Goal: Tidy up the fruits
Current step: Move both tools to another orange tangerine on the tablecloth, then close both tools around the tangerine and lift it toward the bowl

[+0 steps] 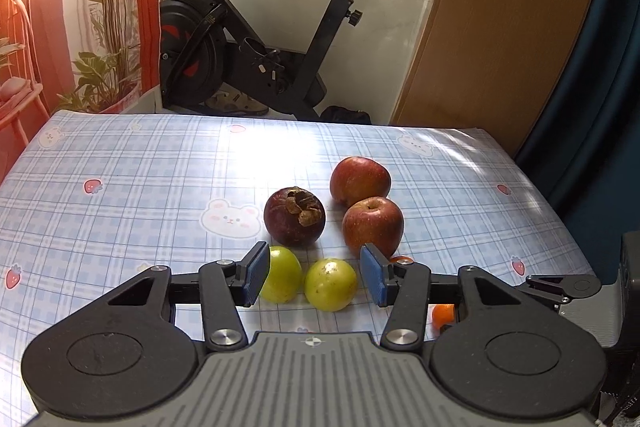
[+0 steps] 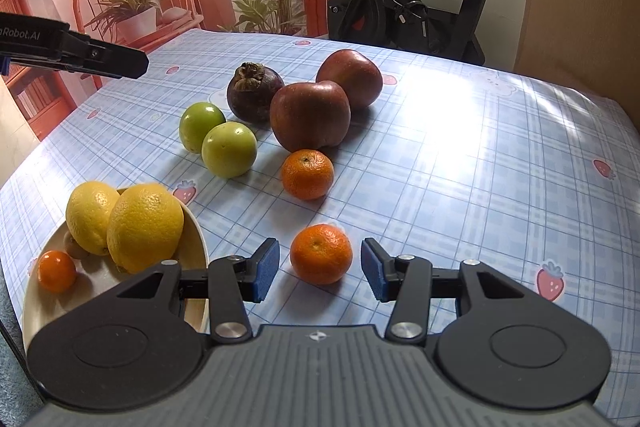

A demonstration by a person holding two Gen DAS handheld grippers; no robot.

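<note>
The right gripper (image 2: 319,275) points down at a plaid, strawberry-printed tablecloth (image 2: 460,187). Its blue pads stand partly apart, and a small mandarin (image 2: 321,253) sits on the cloth between them with a clear gap on each side — not gripped. To that gripper's near left is a shallow plate (image 2: 196,227) holding two lemons (image 2: 144,227), a tiny orange fruit (image 2: 56,271) and a brownish fruit half hidden beneath the lemons. Just ahead lies a second mandarin (image 2: 307,174). Beyond it, two green fruits (image 2: 229,149) touch each other, then two red apples (image 2: 310,115) touch, with a dark mangosteen (image 2: 255,91) just beside them on the left.

The left gripper (image 1: 314,277) hovers over the same cluster from the other side. Its jaws are also partly apart and hold nothing. The two green fruits sit just past its pads, the nearer one (image 1: 330,284) roughly centred and the other (image 1: 280,279) partly behind the left pad. The mangosteen (image 1: 294,217) and the apples (image 1: 372,225) lie further ahead.

Likely risks: the fruits are round and crowded, so a pad landing off-centre could roll a mandarin away across the smooth cloth, or knock one green fruit into its neighbour. Closing the left jaws may catch both green fruits at once. The lemons are piled high on the plate, so another fruit dropped there could slide off its rim.
</note>
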